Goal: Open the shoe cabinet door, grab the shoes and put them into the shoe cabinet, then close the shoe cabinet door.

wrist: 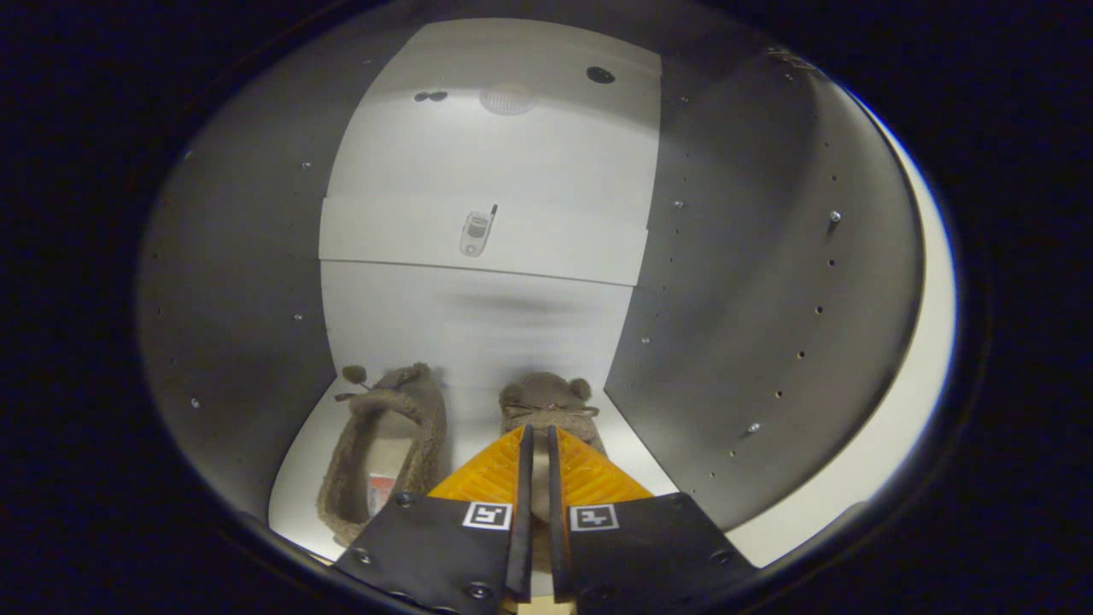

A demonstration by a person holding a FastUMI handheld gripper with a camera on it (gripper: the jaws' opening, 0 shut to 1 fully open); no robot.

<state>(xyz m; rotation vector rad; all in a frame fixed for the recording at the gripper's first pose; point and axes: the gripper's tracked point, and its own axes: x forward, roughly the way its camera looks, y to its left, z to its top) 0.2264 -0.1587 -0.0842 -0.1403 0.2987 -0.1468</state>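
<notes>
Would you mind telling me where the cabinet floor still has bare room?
Bare floor lies beyond both slippers, up to the back wall. Crowded: the left slipper and right slipper, which the hand-held gripper is shut on.

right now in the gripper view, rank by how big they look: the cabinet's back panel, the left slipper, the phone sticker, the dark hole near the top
1. back panel
2. left slipper
3. phone sticker
4. dark hole

The gripper has its jaws nearly shut around the right slipper, which they partly hide, so its size is unclear.
</notes>
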